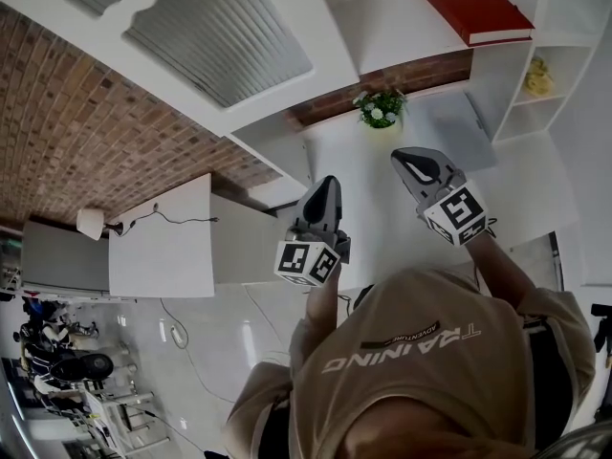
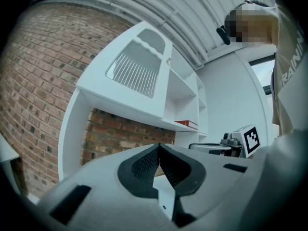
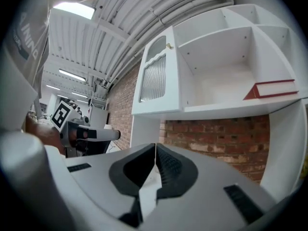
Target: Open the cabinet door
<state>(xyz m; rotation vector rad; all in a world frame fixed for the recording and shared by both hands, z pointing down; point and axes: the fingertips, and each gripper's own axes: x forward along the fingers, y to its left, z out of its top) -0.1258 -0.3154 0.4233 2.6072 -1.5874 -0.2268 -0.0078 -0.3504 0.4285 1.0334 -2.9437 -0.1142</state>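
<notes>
Head view: cabinet door (image 1: 215, 32) cropped; left hand-held gripper (image 1: 328, 185), right hand-held gripper (image 1: 405, 162) closed, empty.

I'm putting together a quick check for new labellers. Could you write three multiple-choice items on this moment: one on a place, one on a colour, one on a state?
1. Where does the book lie?
A. in a drawer
B. on an open shelf of the white unit
C. on a chair

2. What colour is its cover?
A. blue
B. green
C. red

3. How do the jaws of the left gripper and the right gripper stand?
A. together, with nothing between them
B. wide apart
C. shut on a door knob

Answers:
1 B: the book lies flat on the board of an open compartment.
2 C: the cover shows red in the head view and the right gripper view.
3 A: each gripper view shows its two pads meeting in the air, with nothing between them.
</notes>
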